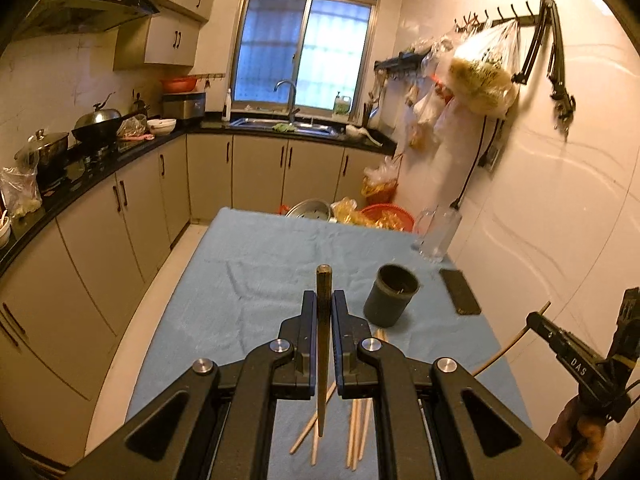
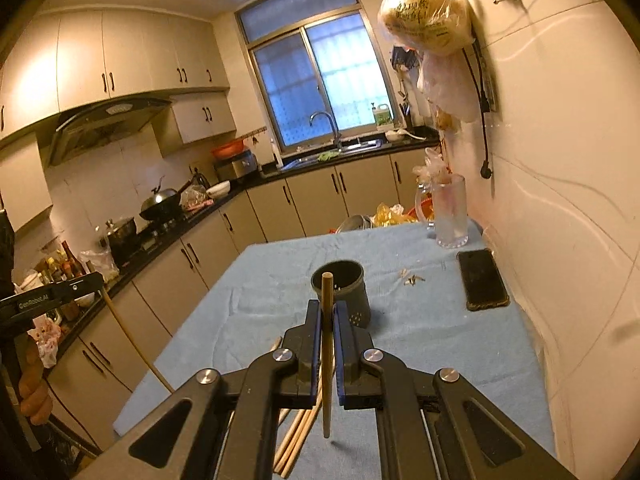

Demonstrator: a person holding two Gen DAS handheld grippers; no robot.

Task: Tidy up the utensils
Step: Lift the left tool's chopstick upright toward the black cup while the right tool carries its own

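Note:
My left gripper is shut on a dark chopstick and holds it above the blue table cloth. The dark utensil cup stands just right of it. My right gripper is shut on a light wooden chopstick, with the cup right behind its top end. Several loose wooden chopsticks lie on the cloth under both grippers; they also show in the right wrist view. The right gripper shows at the left wrist view's right edge.
A black phone lies right of the cup near the wall. A glass mug stands at the table's far right corner. Small scraps lie on the cloth. Kitchen counters run along the left and back.

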